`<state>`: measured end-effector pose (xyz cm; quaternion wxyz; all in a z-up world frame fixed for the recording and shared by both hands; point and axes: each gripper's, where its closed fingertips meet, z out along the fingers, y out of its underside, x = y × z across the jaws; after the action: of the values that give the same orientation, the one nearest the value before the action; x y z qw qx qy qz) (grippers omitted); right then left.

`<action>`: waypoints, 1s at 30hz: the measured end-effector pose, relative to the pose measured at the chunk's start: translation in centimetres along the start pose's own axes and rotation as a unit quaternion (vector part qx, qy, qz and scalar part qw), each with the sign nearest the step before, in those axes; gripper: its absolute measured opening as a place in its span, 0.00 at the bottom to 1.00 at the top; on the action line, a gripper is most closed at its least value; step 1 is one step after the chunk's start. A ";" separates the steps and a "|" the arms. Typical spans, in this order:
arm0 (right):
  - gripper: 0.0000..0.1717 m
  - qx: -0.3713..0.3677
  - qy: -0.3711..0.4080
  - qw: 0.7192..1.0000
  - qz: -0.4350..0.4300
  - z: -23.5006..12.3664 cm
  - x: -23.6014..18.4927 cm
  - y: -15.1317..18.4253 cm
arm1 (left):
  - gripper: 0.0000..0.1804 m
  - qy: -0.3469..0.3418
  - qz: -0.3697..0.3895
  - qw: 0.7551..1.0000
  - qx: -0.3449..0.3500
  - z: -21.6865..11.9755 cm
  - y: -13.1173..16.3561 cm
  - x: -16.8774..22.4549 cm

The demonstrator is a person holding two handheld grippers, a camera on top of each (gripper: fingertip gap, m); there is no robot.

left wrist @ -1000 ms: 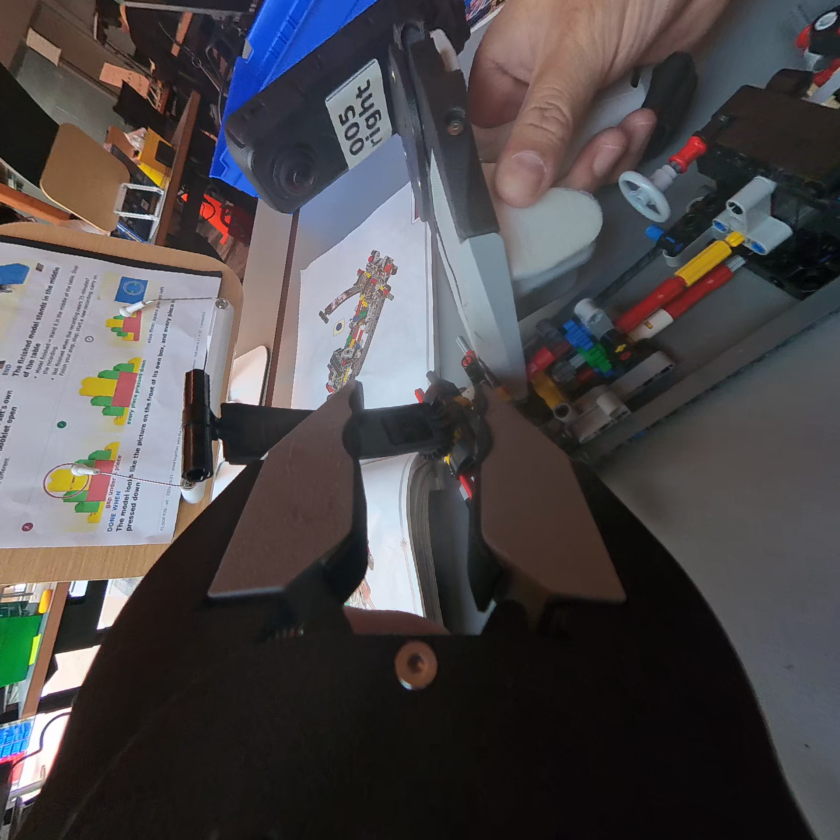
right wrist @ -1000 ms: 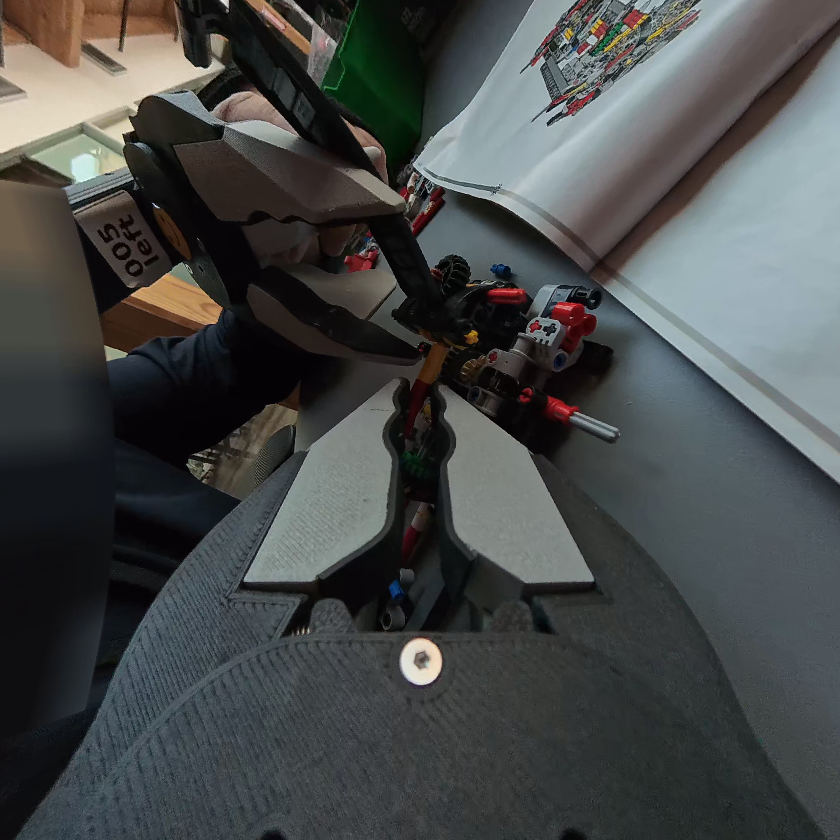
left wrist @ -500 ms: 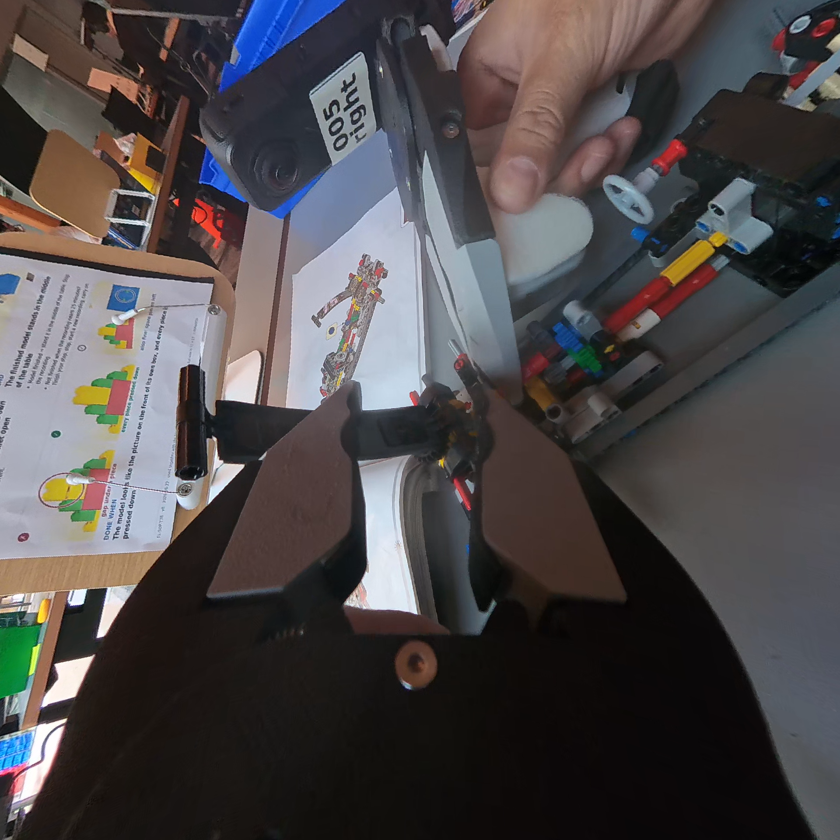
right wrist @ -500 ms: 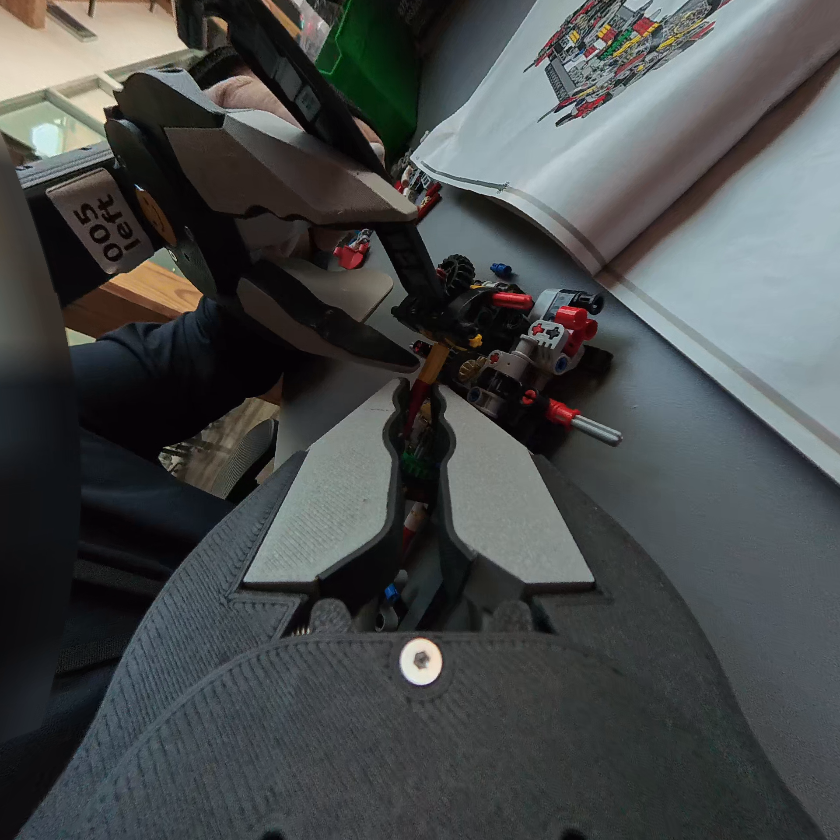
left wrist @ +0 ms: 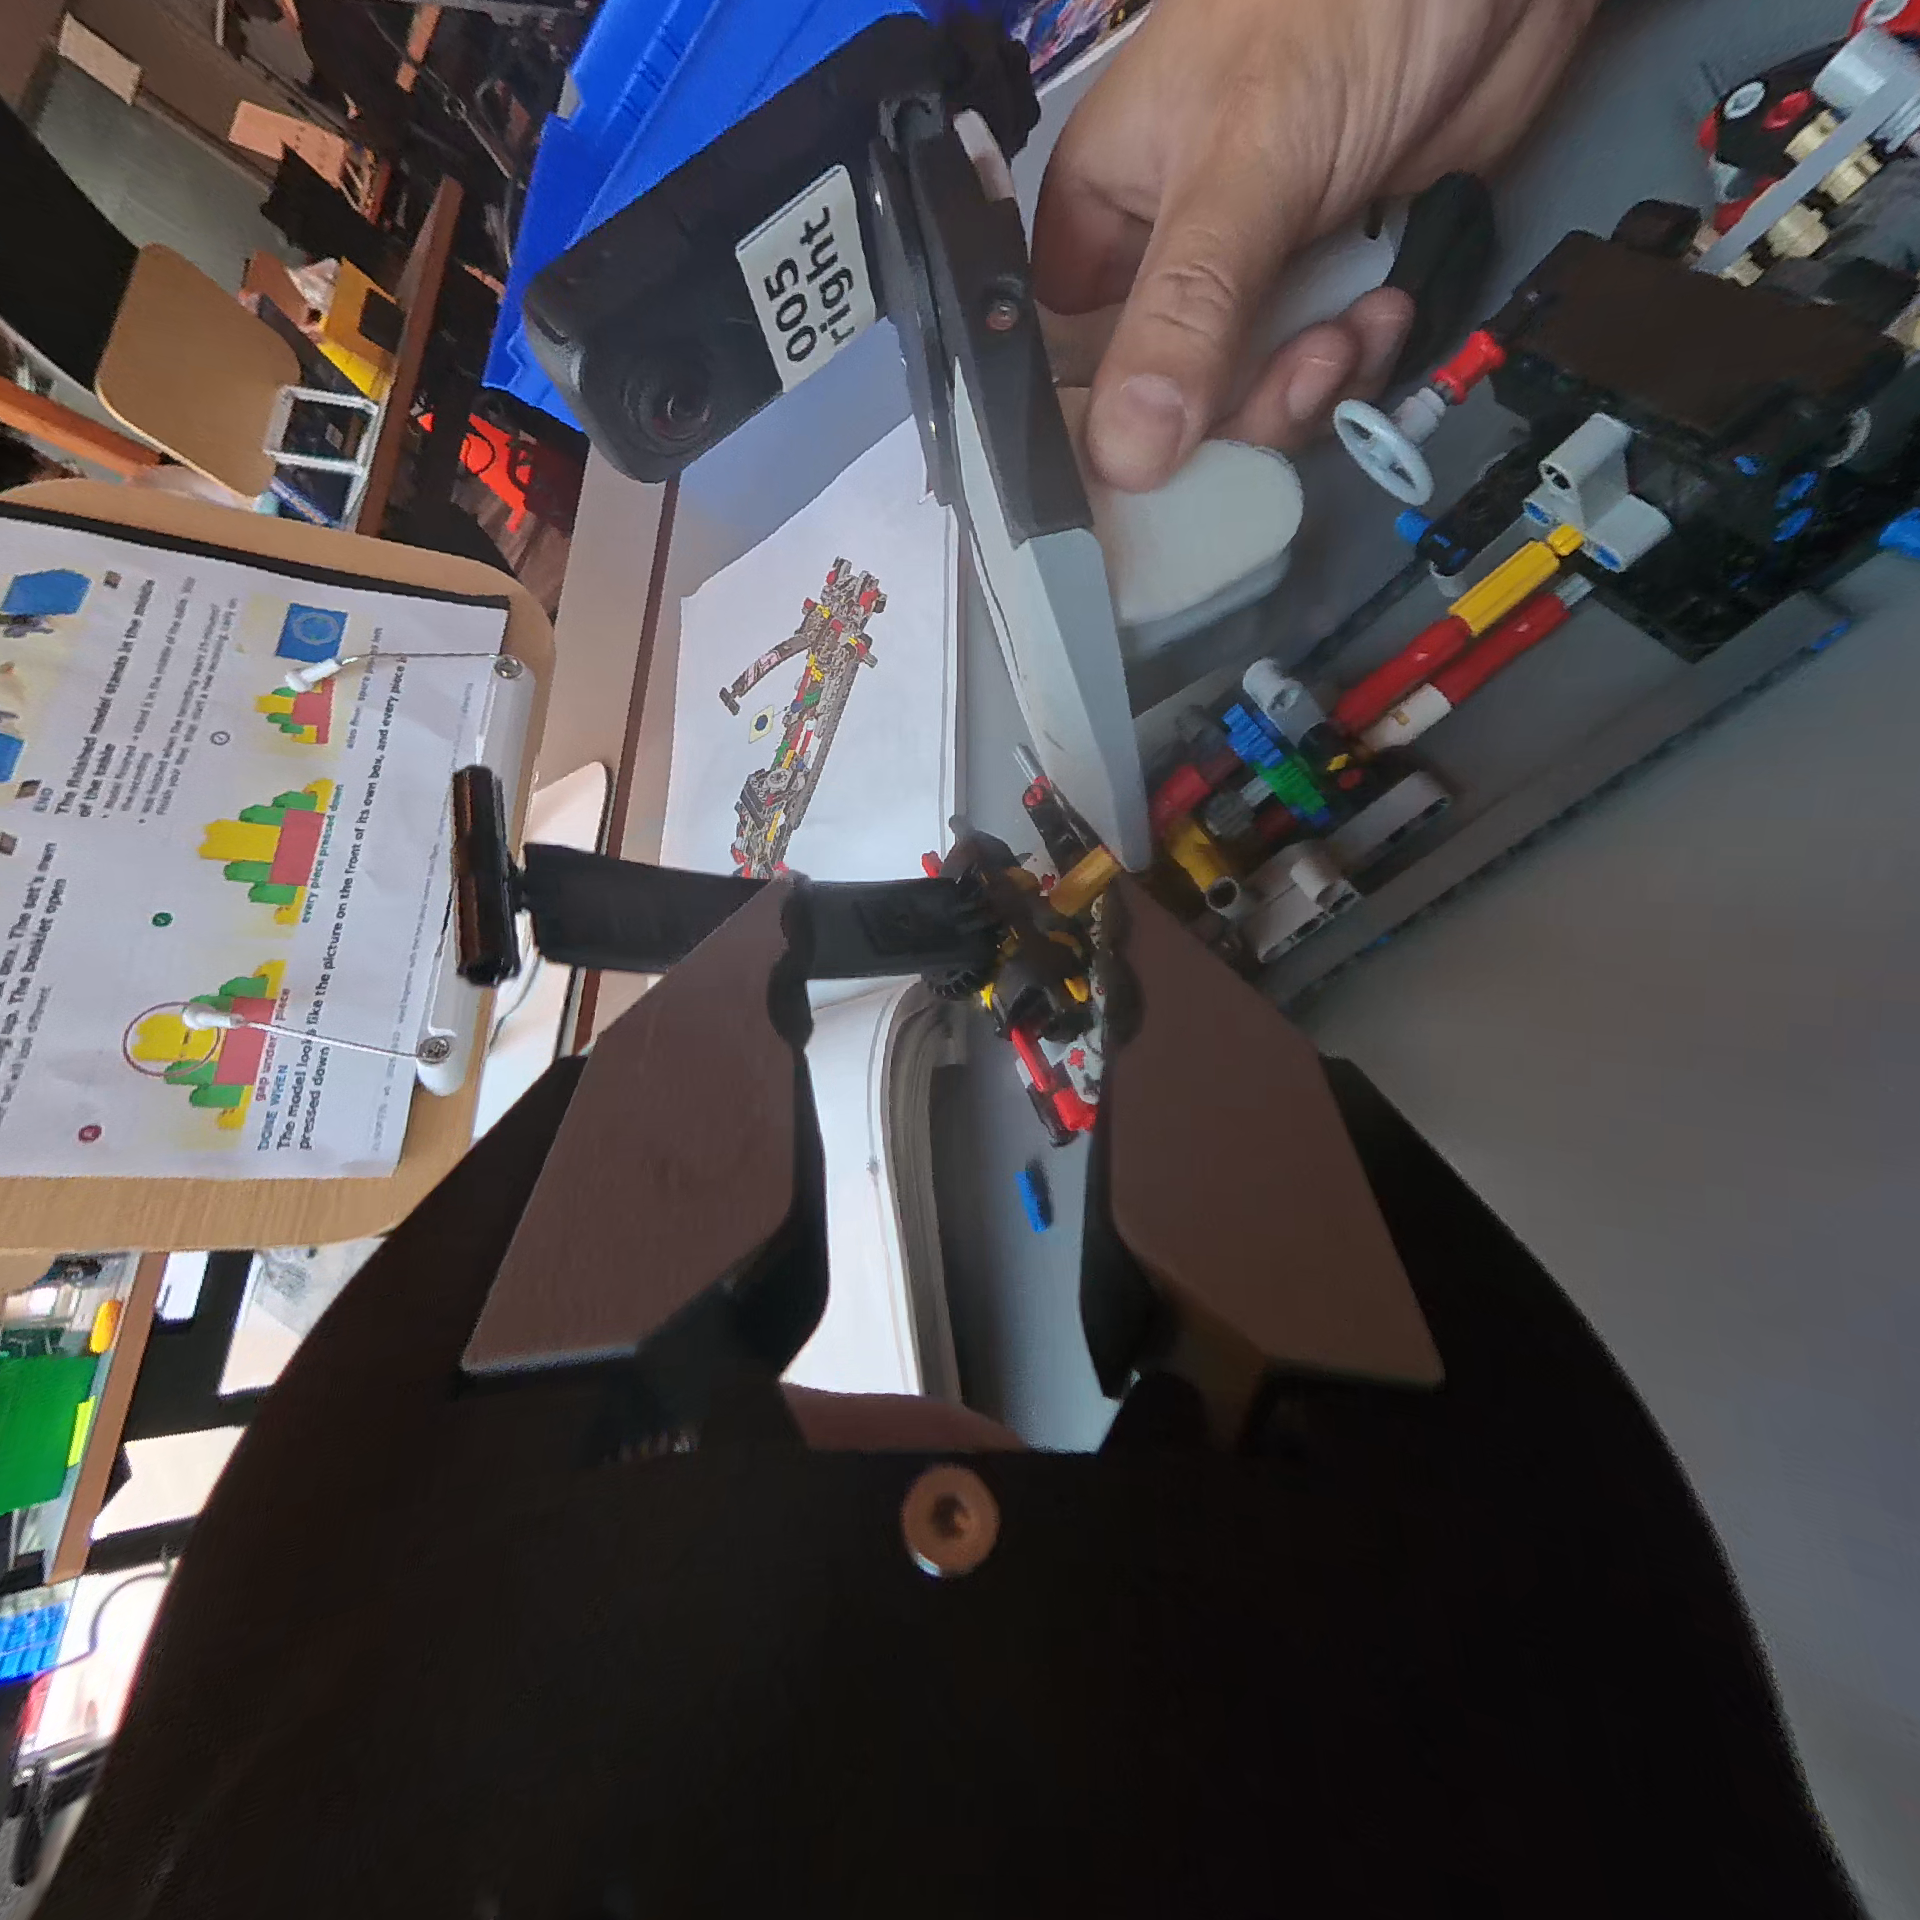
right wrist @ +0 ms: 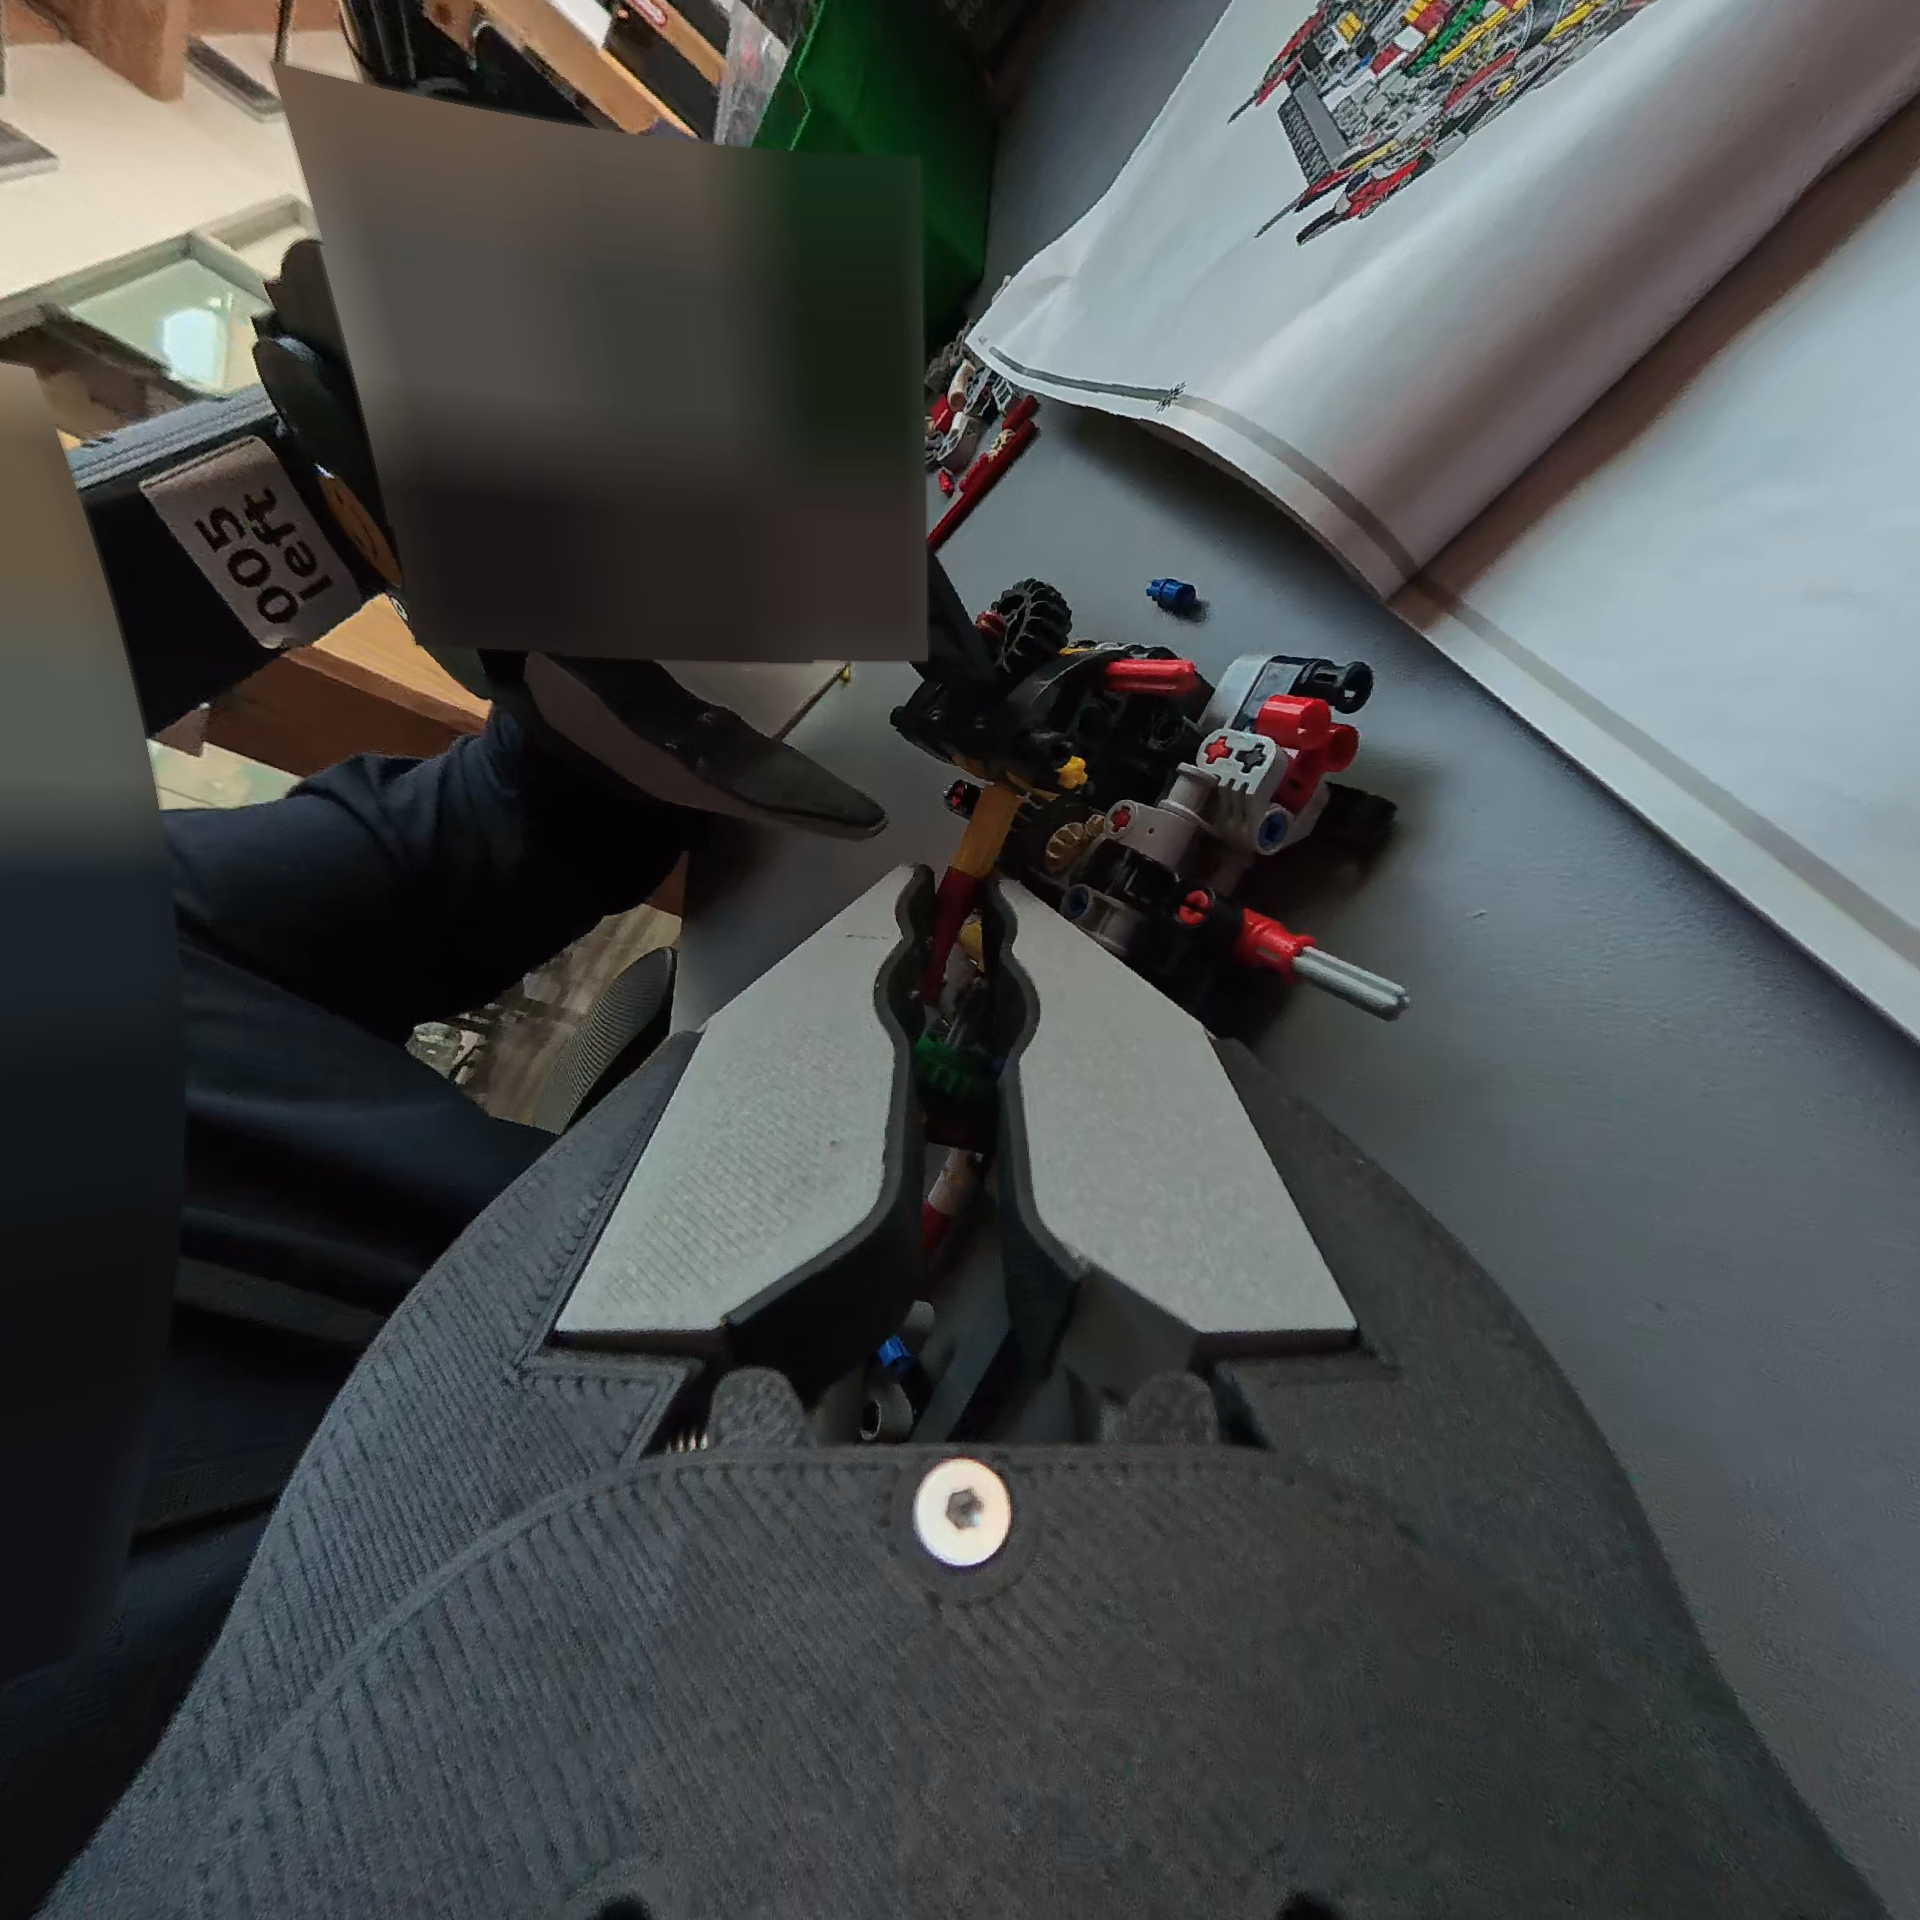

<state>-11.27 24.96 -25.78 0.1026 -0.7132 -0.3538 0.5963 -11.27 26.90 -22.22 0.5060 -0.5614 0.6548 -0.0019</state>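
Observation:
My left gripper [left wrist: 951, 904] is open. A long black beam [left wrist: 644, 914] with a black gear crosses between its fingertips and joins a small black, yellow and red brick assembly [left wrist: 1039, 966]. In the right wrist view its lower finger [right wrist: 727, 758] stands clear of that assembly [right wrist: 997, 717]; its upper finger is hidden by a blurred patch. My right gripper [right wrist: 951, 883] is shut on a red-and-yellow rod [right wrist: 961, 873]. The rod's yellow end meets the black assembly. The right gripper's grey finger [left wrist: 1081, 707] also shows in the left wrist view, with a hand [left wrist: 1247, 208] on the gripper.
An open instruction booklet [right wrist: 1455, 260] lies on the dark table [right wrist: 1558, 1143]. A blue pin [right wrist: 1172, 594] lies loose. A clipboard with a printed sheet [left wrist: 208, 831], a blue bin [left wrist: 675, 125], a black block model [left wrist: 1683, 436] and coloured rods and gears [left wrist: 1351, 748] are nearby.
My left jaws have opened wider around the black beam and assembly, and the lower finger now stands off it. My right gripper stays shut on the rod.

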 end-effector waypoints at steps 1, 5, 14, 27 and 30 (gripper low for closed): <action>0.04 -0.001 0.000 1.000 -0.001 0.0 0.0 0.0 | 0.29 -0.006 -0.009 1.000 0.004 -0.3 0.0 0.1; 0.04 -0.004 0.001 1.000 -0.005 0.1 -0.1 0.1 | 0.29 -0.026 -0.027 0.999 -0.016 -1.3 0.3 1.3; 0.03 -0.004 0.001 1.000 -0.004 0.2 -0.2 0.2 | 0.34 -0.044 -0.208 0.977 -0.033 -0.6 -1.8 4.0; 0.03 -0.007 0.000 1.000 -0.004 0.3 -0.4 0.4 | 0.35 -0.066 -0.271 0.960 -0.030 1.2 -1.1 4.1; 0.03 -0.008 0.008 1.000 -0.012 0.4 -0.4 0.5 | 0.35 -0.064 -0.279 0.958 -0.015 1.2 -1.1 4.2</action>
<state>-11.48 24.28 -25.84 0.1069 -0.7141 -0.3665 0.5868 -9.07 24.10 -24.93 0.5177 -0.7279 0.4388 -0.0975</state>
